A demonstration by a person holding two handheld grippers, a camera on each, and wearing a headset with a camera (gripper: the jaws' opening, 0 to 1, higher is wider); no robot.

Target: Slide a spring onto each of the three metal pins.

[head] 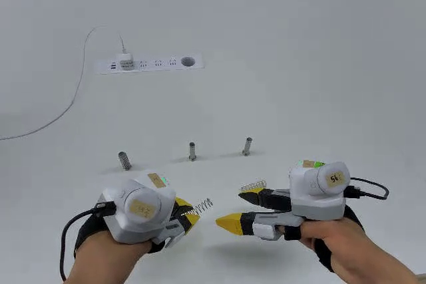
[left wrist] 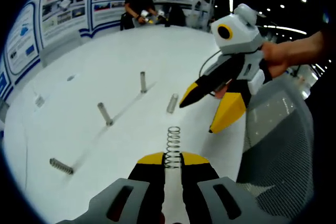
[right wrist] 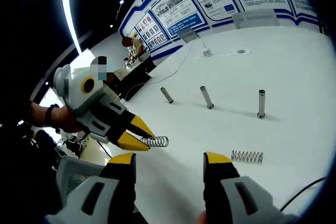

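**Spring-fitting on three upright pins, one of three judged done.** The left pin (head: pixel 124 160) is already sleeved in a coil. The middle pin (head: pixel 192 151) and right pin (head: pixel 247 146) stand bare in the same row on the white worktop (head: pixel 299 84).

The left gripper (head: pixel 190 212) has its jaws clenched on one end of a spring (head: pixel 201 207). Most of the coil juts free ahead of the tips, presumably to leave the open end clear for threading over a pin top.

The right gripper (head: pixel 231 208) faces it with jaws parted and nothing between them. A second spring (head: pixel 253 185) lies flat on the worktop just beside its upper jaw and is probably the next pick.

A power strip (head: pixel 148 63) lies well behind the pins, clear of the work.
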